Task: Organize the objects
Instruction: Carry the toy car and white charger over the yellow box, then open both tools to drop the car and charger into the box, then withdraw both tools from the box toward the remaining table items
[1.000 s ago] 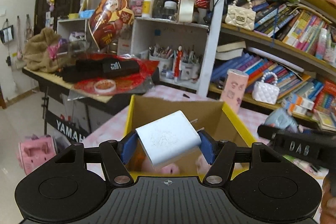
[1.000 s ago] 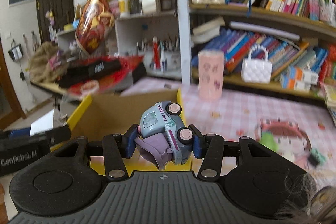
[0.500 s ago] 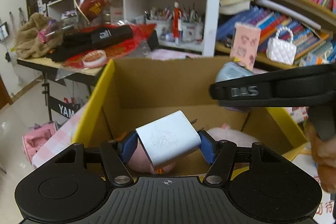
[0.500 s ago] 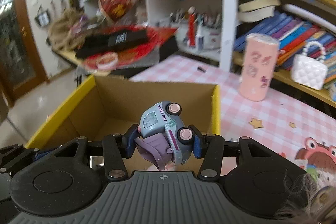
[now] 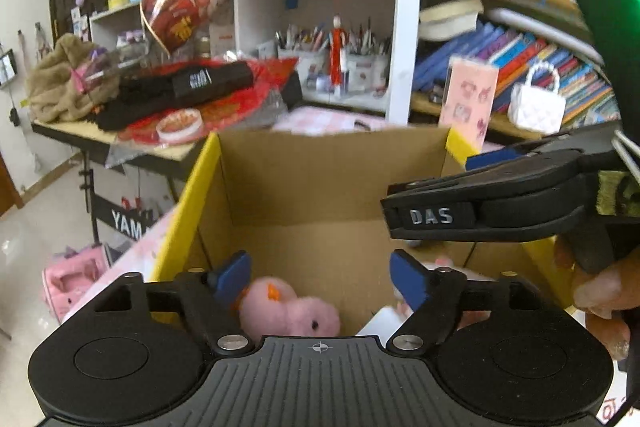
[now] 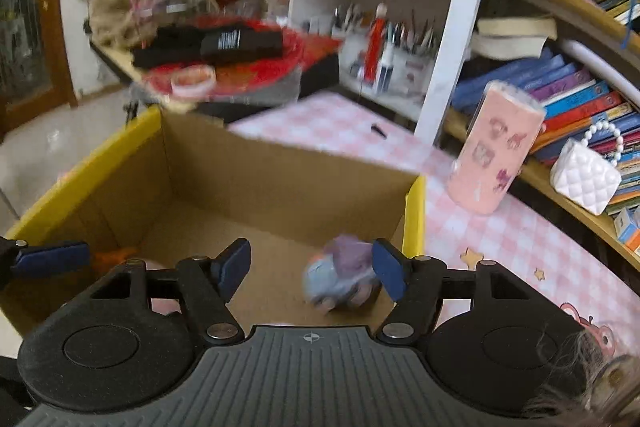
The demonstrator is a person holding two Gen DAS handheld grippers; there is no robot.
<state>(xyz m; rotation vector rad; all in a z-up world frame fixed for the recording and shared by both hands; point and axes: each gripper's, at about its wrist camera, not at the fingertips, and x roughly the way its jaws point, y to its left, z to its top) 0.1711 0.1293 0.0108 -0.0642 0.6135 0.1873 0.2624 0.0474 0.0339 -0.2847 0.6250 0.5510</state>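
Pointing down into the cardboard box [image 5: 328, 183], the left gripper [image 5: 320, 277] fills the bottom of the left wrist view, its blue pads spread and opening with nothing pressed between them. The right gripper [image 6: 310, 265] likewise tilts down over the same box [image 6: 256, 179] in the right wrist view, its jaws opening and apart. In the left wrist view the right gripper [image 5: 500, 203] crosses the right side of the frame as a black bar lettered DAS, held by a hand [image 5: 600, 291] at the lower right edge.

Behind the box, a bookshelf [image 5: 520, 39] packed with books fills the upper right of the frame, and a cluttered side table [image 5: 120, 143] with red and black things sits at centre left. A pink checked tablecloth [image 6: 500, 239] spreads to the right of the box in the right wrist view, with a pink tumbler [image 6: 496, 147] standing on it and a white quilted handbag [image 6: 586, 175] on the shelf at the right edge.

Inside the box, a pink plush toy [image 5: 292, 315] lies at lower centre, below and between the left pads but not touched by them. A white charger block [image 5: 380, 323] shows beside it, partly hidden by the right-hand pad's arm. In the right wrist view a blurred blue toy car [image 6: 340, 279] lies low in the box, just left of the right-hand pad; I cannot tell whether it touches that pad, and the left-hand pad is clear of it.
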